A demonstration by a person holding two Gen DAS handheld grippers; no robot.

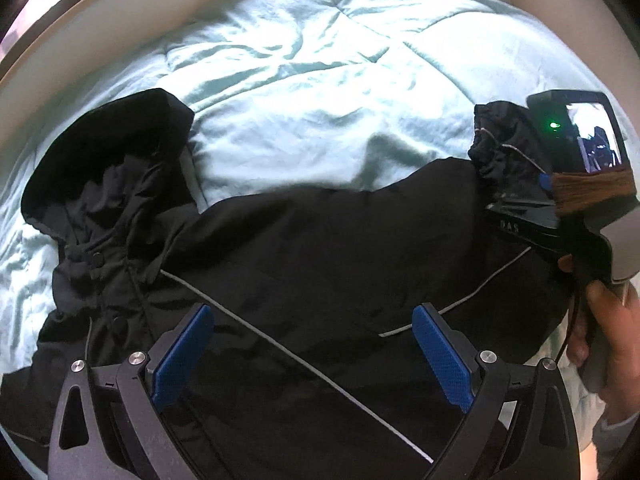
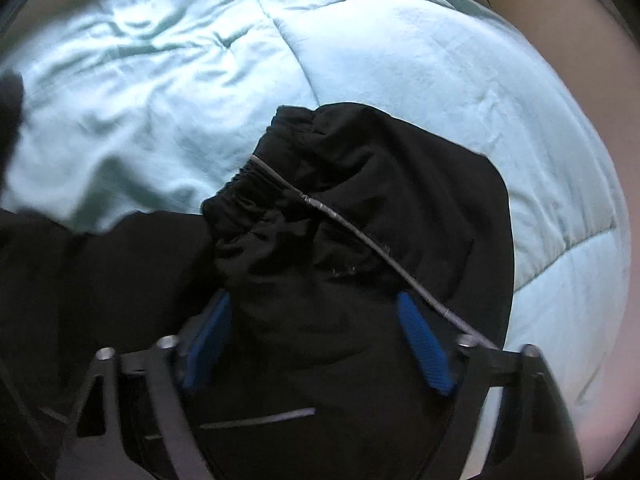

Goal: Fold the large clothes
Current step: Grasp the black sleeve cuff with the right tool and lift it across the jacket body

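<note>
Black nylon jacket [image 1: 320,260] lies spread on the pale aqua comforter [image 1: 300,80] beneath both our tools. Our left gripper [image 1: 312,356] hangs spread above its body; our right gripper [image 2: 316,340] straddles the bunched sleeve [image 2: 320,200], whether pinching we cannot tell.

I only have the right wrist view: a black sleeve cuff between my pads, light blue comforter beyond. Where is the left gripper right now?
Observer: The left gripper is over the body of the jacket, above its grey piping, jaws wide open, nothing pinched.
Operator: Where is the hood?
Observer: The hood lies at the jacket's left end, spread on the comforter.
Operator: And my gripper, seen from there?
Observer: The right gripper is at the jacket's right end, with the cuff bunched just beyond its tip.
</note>
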